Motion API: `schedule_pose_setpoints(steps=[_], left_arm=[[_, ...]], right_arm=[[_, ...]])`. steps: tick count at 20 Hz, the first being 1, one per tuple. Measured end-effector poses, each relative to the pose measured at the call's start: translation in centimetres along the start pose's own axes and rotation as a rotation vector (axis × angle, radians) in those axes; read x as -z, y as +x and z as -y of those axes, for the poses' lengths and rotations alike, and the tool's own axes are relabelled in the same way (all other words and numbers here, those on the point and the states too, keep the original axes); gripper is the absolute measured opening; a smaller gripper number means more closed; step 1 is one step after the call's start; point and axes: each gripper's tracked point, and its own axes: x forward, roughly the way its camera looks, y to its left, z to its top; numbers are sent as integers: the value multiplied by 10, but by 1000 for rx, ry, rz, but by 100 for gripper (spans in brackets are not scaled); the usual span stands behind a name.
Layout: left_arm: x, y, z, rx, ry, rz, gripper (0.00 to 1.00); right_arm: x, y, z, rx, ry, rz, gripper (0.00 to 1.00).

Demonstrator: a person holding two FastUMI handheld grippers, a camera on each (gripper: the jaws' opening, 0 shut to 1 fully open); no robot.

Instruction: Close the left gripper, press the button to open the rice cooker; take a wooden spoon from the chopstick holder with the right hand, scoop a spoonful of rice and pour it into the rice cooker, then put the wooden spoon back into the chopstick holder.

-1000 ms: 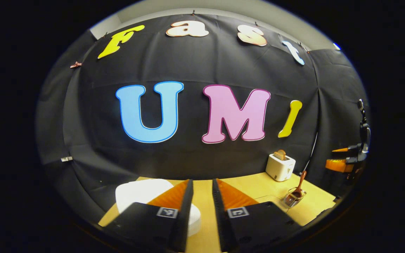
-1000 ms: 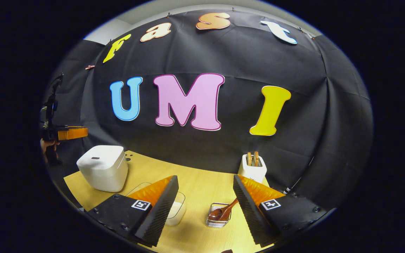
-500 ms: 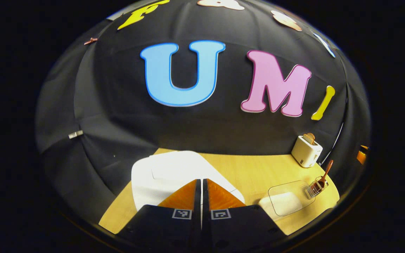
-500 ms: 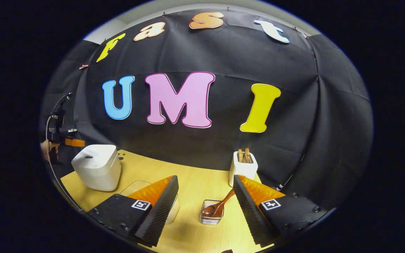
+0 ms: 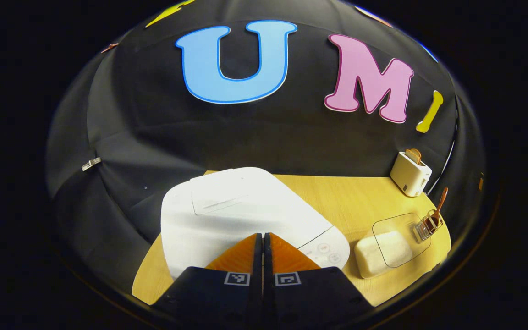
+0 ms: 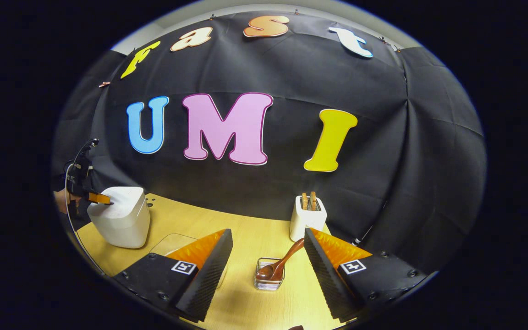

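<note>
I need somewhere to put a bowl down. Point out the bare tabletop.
Widest bare stretch: between the rice cooker and the toaster, along the back of the table. Crowded near the front: the clear rice box sits right beside the spoon holder.

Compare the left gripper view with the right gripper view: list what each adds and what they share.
Left gripper view adds: the left gripper's shut fingers up close over the cooker, its front buttons, and white rice in the clear box.
Right gripper view adds: the right gripper, open, and the hand holding the left gripper at the cooker's lid.
Both share: cooker, toaster, spoon in its holder, table.
</note>
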Motion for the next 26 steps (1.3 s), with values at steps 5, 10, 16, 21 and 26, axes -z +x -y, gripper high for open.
schedule_pose_setpoints(steps=[5,10,16,21,26], left_arm=[[8,5,-3,12,1,-26,6],[8,5,-3,11,-33,-88,6],[-67,-23,-15,-61,19,190,6],[-142,-55,-39,-169,64,447,6],[-150,-81,-24,-152,64,530,18]], right_arm=[[0,0,-10,-14,-11,-8,97],[3,-1,-10,-14,3,-6,97],[1,-3,1,10,16,8,97],[0,-3,5,15,33,20,97],[0,0,9,4,51,30,97]])
